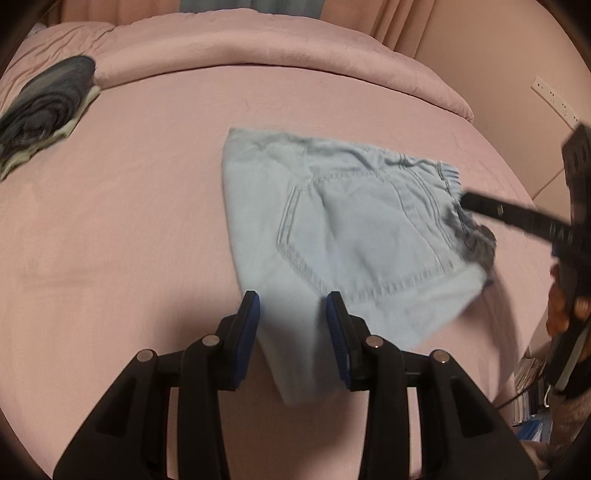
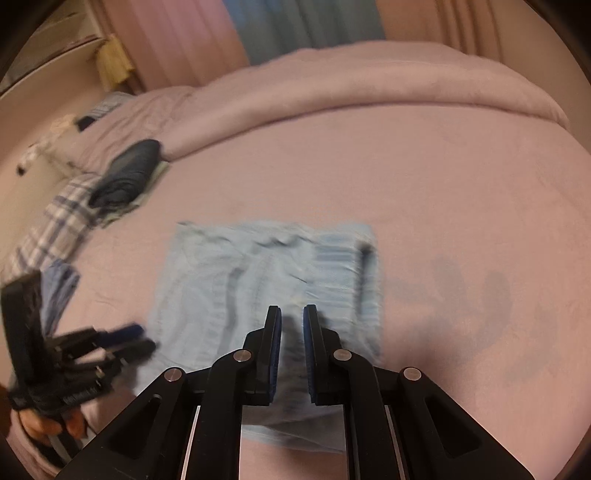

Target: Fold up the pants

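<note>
The left gripper (image 1: 293, 310) sits nearest the left wrist camera, its blue-padded fingers (image 1: 251, 321) spread wide apart, with a corner of the pants (image 1: 354, 236) lying between and under them; nothing is pinched. The pants are light blue denim, folded into a compact shape and lying flat on the pink bed sheet (image 1: 129, 229), a back pocket facing up and the gathered waistband toward the right side of that view.

In the right wrist view the right gripper (image 2: 291, 314) hovers over the near edge of the same pants (image 2: 258, 280), its fingers (image 2: 274, 332) a narrow gap apart and holding no cloth. The fabric there is blurred. The left gripper (image 2: 125, 339) shows at the left edge of this view, beside the pants, with a hand (image 2: 48, 424) below it.

In the left wrist view the right gripper's fingers reach in from the right, their tips over the waistband.

Farther off, a dark folded pile of clothes (image 1: 44, 107) rests near the rolled pink duvet (image 1: 258, 48). A plaid cloth (image 2: 55, 225) lies at the bed's left edge, and curtains (image 2: 207, 33) hang behind.
</note>
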`<state>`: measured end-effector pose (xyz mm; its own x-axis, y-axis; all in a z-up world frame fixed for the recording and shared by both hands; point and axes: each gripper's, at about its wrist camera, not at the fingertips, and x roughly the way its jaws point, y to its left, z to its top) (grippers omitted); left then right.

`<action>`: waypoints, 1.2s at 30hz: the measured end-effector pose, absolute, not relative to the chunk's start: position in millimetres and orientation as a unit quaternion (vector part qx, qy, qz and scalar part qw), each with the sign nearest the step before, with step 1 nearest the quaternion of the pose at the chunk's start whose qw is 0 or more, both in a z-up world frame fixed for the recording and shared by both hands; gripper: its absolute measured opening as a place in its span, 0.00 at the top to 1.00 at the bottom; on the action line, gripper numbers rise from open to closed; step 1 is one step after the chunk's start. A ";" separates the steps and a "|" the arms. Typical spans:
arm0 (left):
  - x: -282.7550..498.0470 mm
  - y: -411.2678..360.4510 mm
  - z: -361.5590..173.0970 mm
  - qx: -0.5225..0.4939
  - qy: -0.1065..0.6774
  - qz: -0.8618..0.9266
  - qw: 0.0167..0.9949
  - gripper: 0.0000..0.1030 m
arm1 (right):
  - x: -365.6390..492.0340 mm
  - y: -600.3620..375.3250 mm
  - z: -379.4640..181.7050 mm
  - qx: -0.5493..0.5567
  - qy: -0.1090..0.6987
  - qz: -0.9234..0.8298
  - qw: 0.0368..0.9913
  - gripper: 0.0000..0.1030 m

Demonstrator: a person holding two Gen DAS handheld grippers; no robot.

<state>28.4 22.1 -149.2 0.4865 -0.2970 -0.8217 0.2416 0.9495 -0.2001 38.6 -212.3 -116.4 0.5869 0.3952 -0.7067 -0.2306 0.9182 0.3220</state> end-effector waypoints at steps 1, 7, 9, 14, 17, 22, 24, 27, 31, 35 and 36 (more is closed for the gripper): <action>25.1 23.2 -151.5 -0.033 0.485 -0.156 0.860 0.64 | 41.9 -205.8 -114.1 0.098 0.419 0.189 0.883 0.82; 13.2 25.1 -162.5 -0.067 0.495 -0.161 0.851 0.63 | 68.9 -149.6 -116.1 0.059 0.441 0.250 0.860 0.76; 12.2 25.2 -163.6 -0.073 0.497 -0.166 0.849 0.63 | 80.7 -124.9 -117.5 0.031 0.449 0.262 0.854 0.76; 13.8 26.3 -168.0 -0.089 0.501 -0.173 0.844 0.65 | 119.1 -76.1 -137.5 0.002 0.486 0.276 0.829 0.76; 14.6 26.8 -168.4 -0.085 0.500 -0.170 0.845 0.65 | 135.8 -59.7 -157.6 -0.017 0.510 0.261 0.819 0.76; 13.3 23.6 -168.8 -0.079 0.502 -0.170 0.844 0.65 | 142.1 -73.9 -153.0 0.035 0.514 0.253 0.819 0.76; 13.8 19.9 -168.1 -0.076 0.502 -0.168 0.845 0.64 | 127.1 -85.5 -143.4 0.041 0.504 0.247 0.827 0.76; 16.4 17.1 -167.9 -0.077 0.503 -0.167 0.844 0.63 | 96.1 -99.1 -132.6 0.030 0.490 0.258 0.832 0.76; 22.4 11.2 -167.3 -0.073 0.505 -0.165 0.844 0.63 | 52.3 -122.2 -124.4 -0.017 0.472 0.250 0.845 0.76; 25.6 6.9 -166.1 -0.067 0.505 -0.161 0.845 0.63 | 17.8 -143.4 -129.3 -0.069 0.460 0.220 0.857 0.73; 26.6 5.5 -166.3 -0.067 0.506 -0.161 0.845 0.63 | 16.9 -148.0 -139.4 -0.079 0.473 0.208 0.853 0.70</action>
<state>26.6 5.5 -166.3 0.4369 -0.3396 -0.8329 0.2038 0.9393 -0.2760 16.9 -148.0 -139.4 0.4669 0.2803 -0.8387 -0.4289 0.9012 0.0624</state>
